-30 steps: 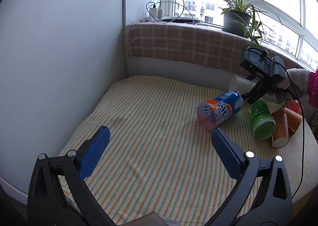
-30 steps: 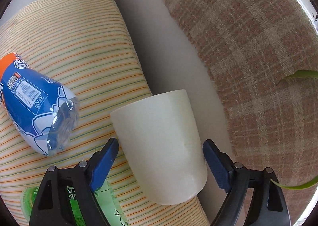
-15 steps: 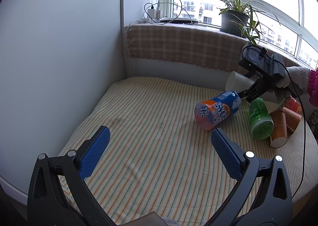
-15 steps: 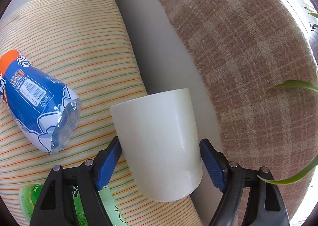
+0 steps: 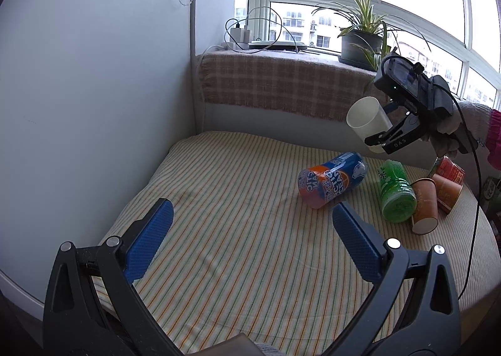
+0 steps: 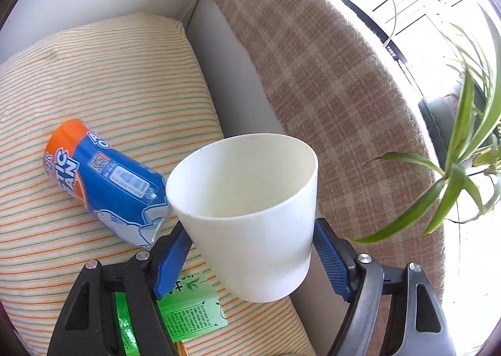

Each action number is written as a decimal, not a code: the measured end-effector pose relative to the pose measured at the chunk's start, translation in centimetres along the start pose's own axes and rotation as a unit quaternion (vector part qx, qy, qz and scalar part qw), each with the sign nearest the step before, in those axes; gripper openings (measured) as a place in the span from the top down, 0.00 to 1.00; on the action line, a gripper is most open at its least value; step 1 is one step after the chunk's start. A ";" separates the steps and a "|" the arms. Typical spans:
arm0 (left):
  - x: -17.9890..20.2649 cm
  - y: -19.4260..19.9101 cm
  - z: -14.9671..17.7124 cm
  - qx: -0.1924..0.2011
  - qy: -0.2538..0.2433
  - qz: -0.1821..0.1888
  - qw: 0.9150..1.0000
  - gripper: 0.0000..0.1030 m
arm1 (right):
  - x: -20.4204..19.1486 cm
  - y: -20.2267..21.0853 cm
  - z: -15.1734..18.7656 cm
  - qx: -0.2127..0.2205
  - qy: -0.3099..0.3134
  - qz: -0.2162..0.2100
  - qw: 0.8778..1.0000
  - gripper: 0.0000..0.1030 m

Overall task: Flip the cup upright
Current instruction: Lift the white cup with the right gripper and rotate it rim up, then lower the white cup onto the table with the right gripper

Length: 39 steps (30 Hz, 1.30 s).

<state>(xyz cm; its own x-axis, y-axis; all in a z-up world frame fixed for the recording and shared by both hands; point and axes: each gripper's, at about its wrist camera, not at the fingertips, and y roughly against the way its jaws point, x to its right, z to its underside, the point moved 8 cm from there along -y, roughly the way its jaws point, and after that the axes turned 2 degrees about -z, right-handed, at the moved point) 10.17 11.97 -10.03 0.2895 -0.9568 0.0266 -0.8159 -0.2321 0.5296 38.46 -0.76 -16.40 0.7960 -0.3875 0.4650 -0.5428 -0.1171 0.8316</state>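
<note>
My right gripper point(image 6: 250, 249) is shut on a plain white cup point(image 6: 250, 215), its blue pads pressing the cup's lower sides. The cup is lifted off the striped cushion point(image 6: 94, 89) and tilted, its open mouth facing up and away from the camera. In the left wrist view the white cup point(image 5: 368, 122) hangs in the air in the right gripper point(image 5: 389, 133), mouth pointing up-left, above the cushion's far right. My left gripper point(image 5: 250, 240) is open and empty, low over the near part of the cushion point(image 5: 235, 230).
A blue and orange bottle point(image 5: 332, 179) and a green bottle point(image 5: 396, 196) lie on the cushion below the cup. Two orange paper cups point(image 5: 426, 204) lie beside a red can point(image 5: 449, 168). A plaid blanket point(image 5: 281, 86) drapes the window ledge with a potted plant point(image 5: 361, 42). A white wall panel point(image 5: 94, 105) stands left.
The right gripper has closed on the white cup, lifted it off the cushion and turned it so its mouth faces upward. The left gripper has stayed open in place.
</note>
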 end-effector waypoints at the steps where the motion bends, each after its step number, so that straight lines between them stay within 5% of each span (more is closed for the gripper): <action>1: -0.1 0.3 -0.1 0.003 0.000 0.000 1.000 0.00 | -0.4 1.1 -0.2 0.008 -0.001 0.000 1.000 0.24; 13: -0.1 4.3 -0.4 0.034 -0.001 0.013 0.999 0.00 | -6.2 12.8 0.3 0.123 -0.054 -0.048 0.990 0.24; 23: 0.9 5.8 -0.2 0.040 -0.006 0.028 0.999 0.00 | -11.5 17.7 6.4 0.166 -0.181 -0.133 0.960 0.24; 28: 1.8 6.0 -0.2 0.036 -0.011 0.045 0.998 0.00 | -12.9 17.1 9.4 0.153 -0.291 -0.190 0.925 0.24; 39: 3.4 5.1 0.9 -0.019 0.001 0.110 0.994 0.00 | -16.2 12.1 14.2 0.096 -0.464 -0.352 0.807 0.24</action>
<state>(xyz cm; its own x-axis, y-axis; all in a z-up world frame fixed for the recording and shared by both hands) 6.53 7.38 -7.97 0.1066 -0.9835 0.1462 -0.8402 -0.0105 0.5422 15.23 -8.89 -18.20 0.4301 -0.6717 -0.6032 -0.1462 -0.7111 0.6877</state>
